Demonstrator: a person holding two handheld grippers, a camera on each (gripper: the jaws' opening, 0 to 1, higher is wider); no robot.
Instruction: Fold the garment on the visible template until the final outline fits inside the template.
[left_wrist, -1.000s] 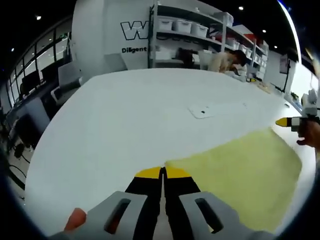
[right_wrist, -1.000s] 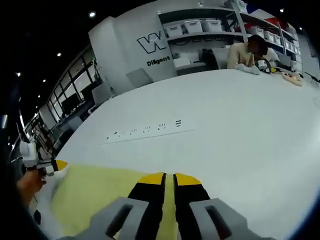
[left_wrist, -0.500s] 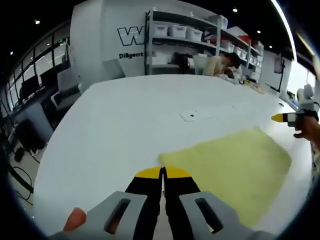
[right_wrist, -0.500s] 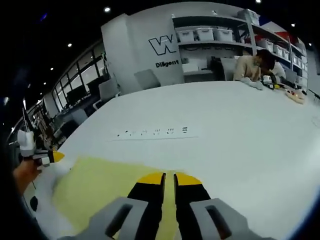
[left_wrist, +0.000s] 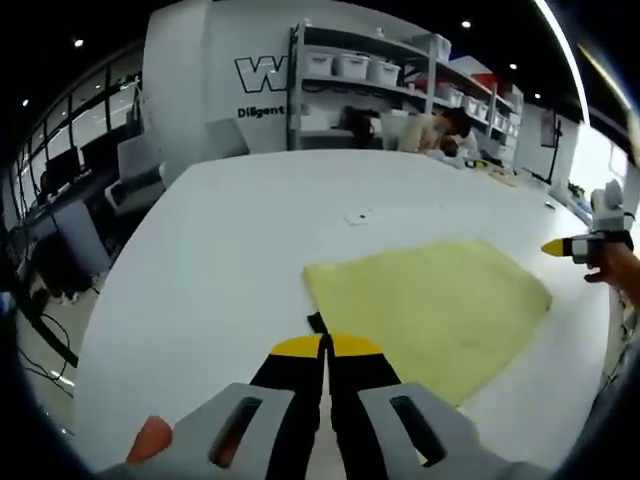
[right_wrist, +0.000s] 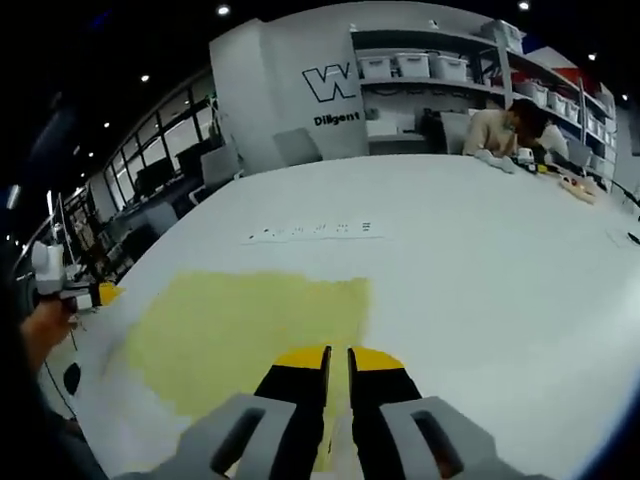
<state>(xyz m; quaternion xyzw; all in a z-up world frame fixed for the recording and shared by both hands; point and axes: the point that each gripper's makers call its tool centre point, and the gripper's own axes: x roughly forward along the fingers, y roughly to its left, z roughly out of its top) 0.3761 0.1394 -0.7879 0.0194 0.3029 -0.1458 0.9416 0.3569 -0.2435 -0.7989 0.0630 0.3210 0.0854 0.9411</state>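
A pale yellow garment (left_wrist: 430, 300) lies folded flat on the white table (left_wrist: 200, 260). My left gripper (left_wrist: 325, 346) hovers just short of its near left corner, jaws shut with nothing between them. A small dark mark (left_wrist: 316, 322) sits on the table between the tips and the cloth. In the right gripper view the garment (right_wrist: 250, 325) spreads ahead and to the left, and my right gripper (right_wrist: 338, 353) is shut over its near edge, holding no cloth that I can see. Each gripper appears in the other's view, the right gripper (left_wrist: 565, 246) and the left gripper (right_wrist: 100, 294), both held by a hand off the garment's edges.
A thin line with small printed marks (right_wrist: 312, 231) runs across the table beyond the garment. A small outlined patch (left_wrist: 357, 215) lies on the table past the cloth. A person (right_wrist: 500, 135) sits at the far end below shelves (left_wrist: 370, 80) of bins.
Both views have pulled back and up. The garment corner that was at my left tips now lies on the table ahead of them. The whole garment shows, lying flat.
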